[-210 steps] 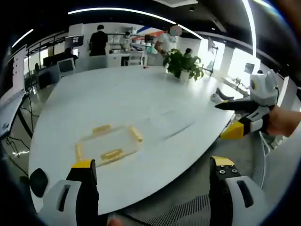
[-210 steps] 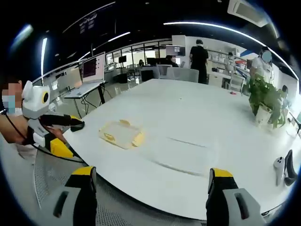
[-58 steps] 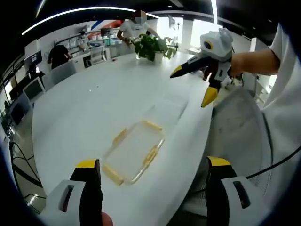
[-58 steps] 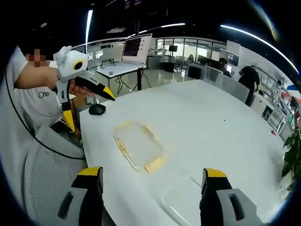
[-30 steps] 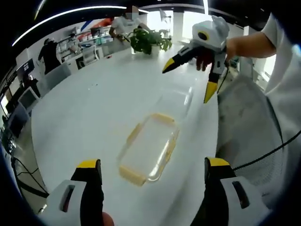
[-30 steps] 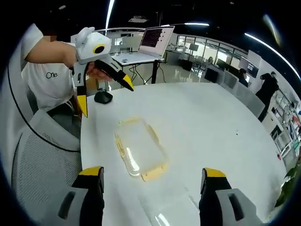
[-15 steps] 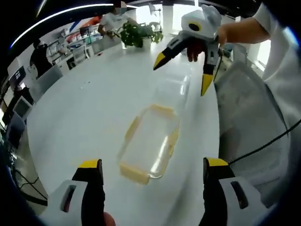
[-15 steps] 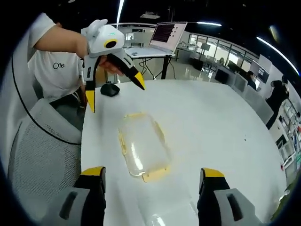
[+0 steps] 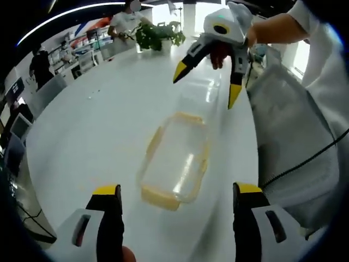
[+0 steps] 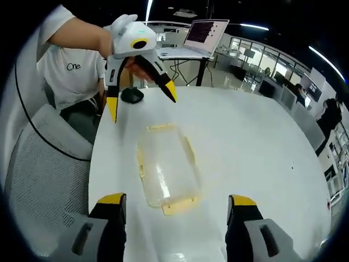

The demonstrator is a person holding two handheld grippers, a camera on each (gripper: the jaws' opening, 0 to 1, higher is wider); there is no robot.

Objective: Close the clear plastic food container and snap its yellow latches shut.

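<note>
The clear plastic container lies flat on the white table, with yellow latches folded out along its ends and sides. It also lies in the middle of the right gripper view. My left gripper hovers open over its near end, nothing between the jaws. My right gripper hangs open above its far end, held by a hand. In the right gripper view my right gripper is open at the near end and my left gripper is open above the far end. A faint clear lid lies beyond the container.
A black mouse sits near the table's edge, behind the left gripper. A grey mesh chair stands at the table's side. A laptop stands on a far desk, a potted plant at the table's far end, with people behind it.
Both views have closed in on the container and look down on it more steeply. Each gripper now hangs closer over its end, still open. The container has not moved.
</note>
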